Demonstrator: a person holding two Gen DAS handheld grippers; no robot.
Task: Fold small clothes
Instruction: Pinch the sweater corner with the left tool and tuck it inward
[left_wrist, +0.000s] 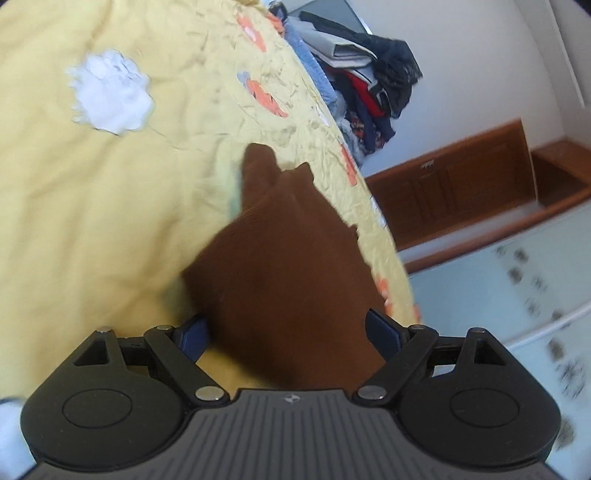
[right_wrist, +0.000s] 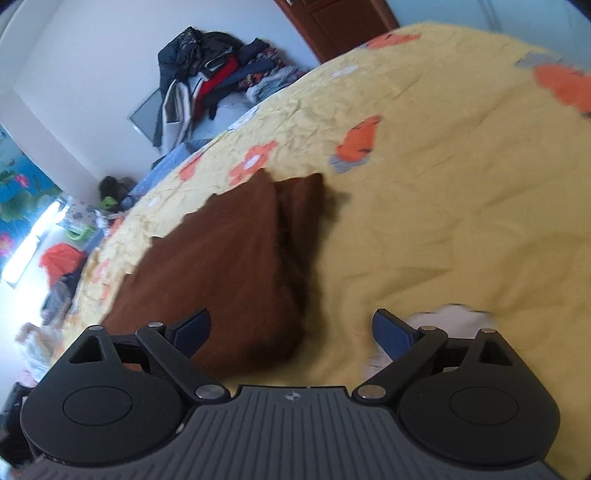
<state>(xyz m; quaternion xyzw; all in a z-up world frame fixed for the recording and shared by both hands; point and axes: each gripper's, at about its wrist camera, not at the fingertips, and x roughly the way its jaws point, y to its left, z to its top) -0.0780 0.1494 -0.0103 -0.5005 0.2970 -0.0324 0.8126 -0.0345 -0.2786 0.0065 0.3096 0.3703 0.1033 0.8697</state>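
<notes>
both fingers spread | one brown garment | one yellow bedspread

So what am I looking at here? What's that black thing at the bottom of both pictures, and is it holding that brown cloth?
No robot here: a person holds a two-finger gripper in each hand, each with a fisheye camera looking along its fingers. The black shape is the tool's body. One picture comes from the left gripper, the other from the right gripper. Both have their blue fingers spread open, gripping nothing. The brown garment lies on a yellow flowered bedspread; in the left view it sits between the open fingers, but whether they touch it is unclear. A pile of clothes sits beyond the bed.
</notes>
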